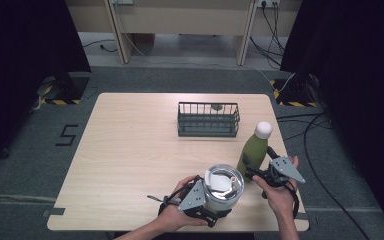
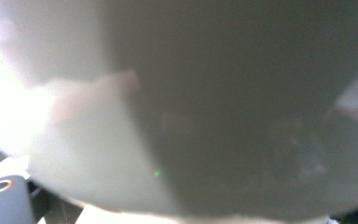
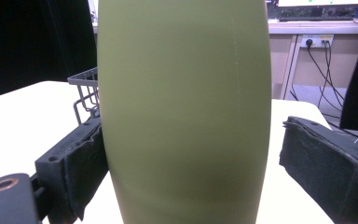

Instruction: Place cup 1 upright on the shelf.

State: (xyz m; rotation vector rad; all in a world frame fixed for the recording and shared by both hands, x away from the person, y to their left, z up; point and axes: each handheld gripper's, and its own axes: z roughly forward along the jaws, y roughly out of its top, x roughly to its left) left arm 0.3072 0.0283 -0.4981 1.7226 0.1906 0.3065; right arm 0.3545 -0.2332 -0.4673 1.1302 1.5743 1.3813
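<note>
- Currently, your left hand-held gripper (image 1: 211,202) sits against the steel tumbler (image 1: 223,190) at the near bench (image 1: 130,150) edge; its grip state cannot be determined.
- Your right hand-held gripper (image 3: 191,163) is open around the upright green bottle (image 3: 182,112): left pad touching, right pad apart.
- The wire basket (image 1: 208,119) stands behind.

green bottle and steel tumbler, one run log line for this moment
left hand-held gripper: around steel tumbler | right hand-held gripper: open, straddling green bottle | wire basket: behind

Upright green bottle (image 1: 253,152) with white cap, steel tumbler (image 1: 222,188) beside it, near table's front edge
</note>
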